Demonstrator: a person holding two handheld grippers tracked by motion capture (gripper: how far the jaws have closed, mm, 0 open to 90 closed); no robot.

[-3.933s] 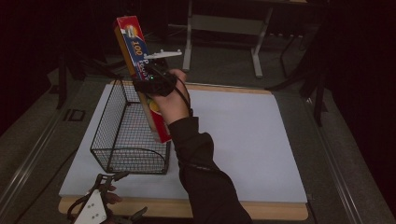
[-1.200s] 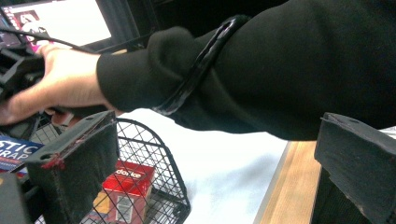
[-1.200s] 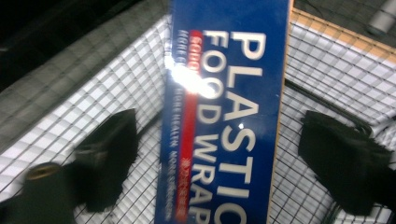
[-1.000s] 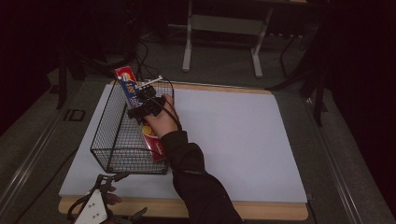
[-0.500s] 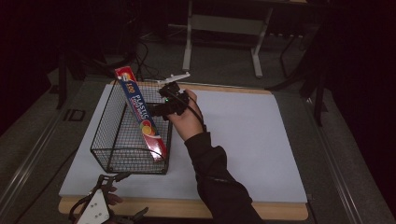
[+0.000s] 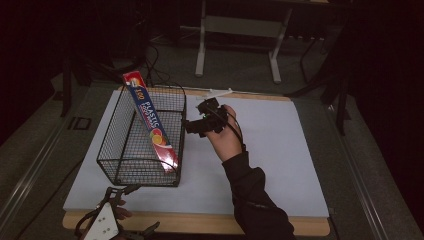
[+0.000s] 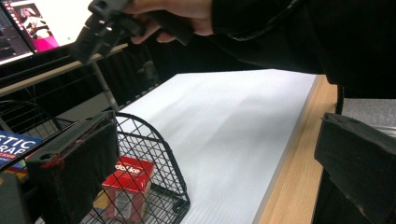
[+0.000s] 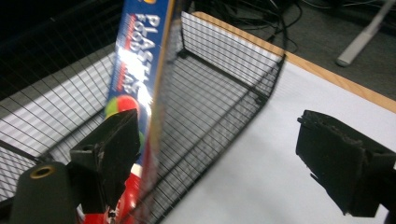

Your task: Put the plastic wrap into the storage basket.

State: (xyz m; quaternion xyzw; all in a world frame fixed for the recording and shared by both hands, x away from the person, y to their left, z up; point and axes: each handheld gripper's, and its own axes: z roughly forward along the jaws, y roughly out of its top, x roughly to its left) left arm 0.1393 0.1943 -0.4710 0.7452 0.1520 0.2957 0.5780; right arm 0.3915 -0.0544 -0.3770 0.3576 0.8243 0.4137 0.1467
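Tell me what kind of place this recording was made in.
Probably a lab or recording workspace, not a home: a wooden table under a white sheet, dark surroundings with floor cables, a metal desk frame behind, and a lit monitor in the left gripper view.

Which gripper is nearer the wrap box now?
Right. The right gripper, open, is just beside the basket holding the wrap box; the left gripper sits at the table's near edge.

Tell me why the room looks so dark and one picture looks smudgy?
In the high view, light falls on the white table while the room behind stays dark; in the right gripper view, the plastic wrap box and wire basket are blurred.
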